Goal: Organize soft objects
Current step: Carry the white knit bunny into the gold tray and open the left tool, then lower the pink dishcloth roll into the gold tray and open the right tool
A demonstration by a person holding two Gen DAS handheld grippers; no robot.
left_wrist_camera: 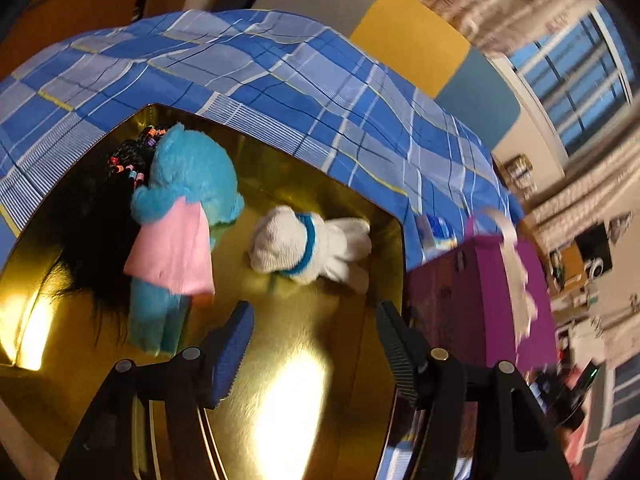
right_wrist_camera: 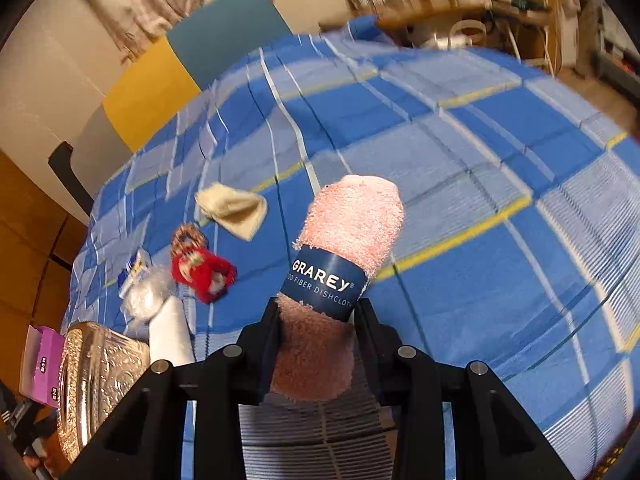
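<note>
Left gripper (left_wrist_camera: 316,344): jaws wide apart and empty above the gold tin (left_wrist_camera: 288,400), apparently released after a drop-off.
White plush dog (left_wrist_camera: 308,248): lies on its side on the tin floor, just beyond the open fingers.
Blue plush (left_wrist_camera: 180,208): face down in the tin beside the dog, pink cape on its back, black wig (left_wrist_camera: 92,220) touching its far side; soft items gathered here.
Right gripper (right_wrist_camera: 316,320): clenched on the rolled pink dishcloth (right_wrist_camera: 344,240), held above the plaid sheet (right_wrist_camera: 480,200), probably bound for the tin.
Still loose: red plush (right_wrist_camera: 204,272) and cream cloth (right_wrist_camera: 236,208) on the sheet.
</note>
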